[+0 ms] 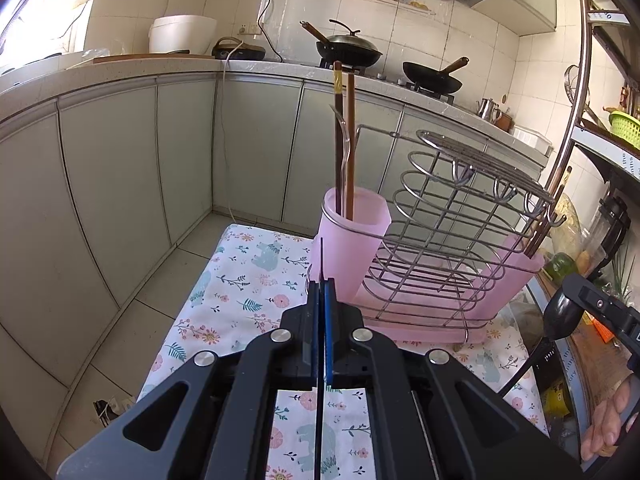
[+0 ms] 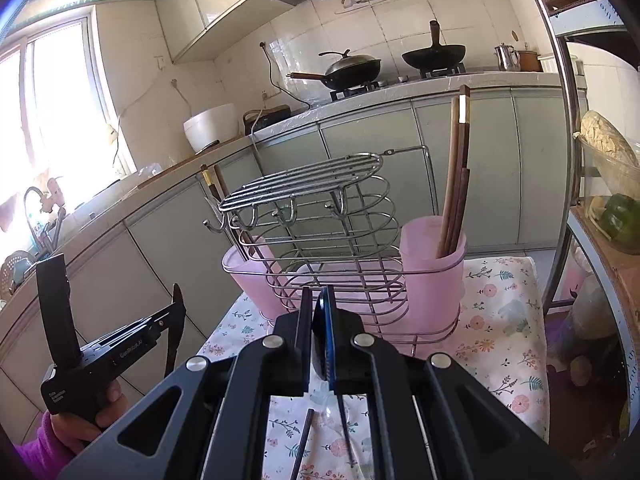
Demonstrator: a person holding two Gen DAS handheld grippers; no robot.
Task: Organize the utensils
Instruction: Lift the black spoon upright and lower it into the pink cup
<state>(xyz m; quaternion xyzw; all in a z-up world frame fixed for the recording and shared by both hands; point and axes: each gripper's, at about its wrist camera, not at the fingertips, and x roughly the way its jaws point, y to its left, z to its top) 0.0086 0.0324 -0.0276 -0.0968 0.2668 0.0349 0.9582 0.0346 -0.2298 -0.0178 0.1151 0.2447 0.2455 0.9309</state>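
Ahead: wire rack, pink cups | left hand-held gripper pinching thin utensil

Table under floral cloth, wire utensil rack on it

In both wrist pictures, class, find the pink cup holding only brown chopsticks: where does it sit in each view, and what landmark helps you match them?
Left wrist view: the pink cup is at the right end of the wire rack, partly behind its bars.
Right wrist view: the same cup stands right of centre, in front.
Shared landmark: the lidded wok on the stove.
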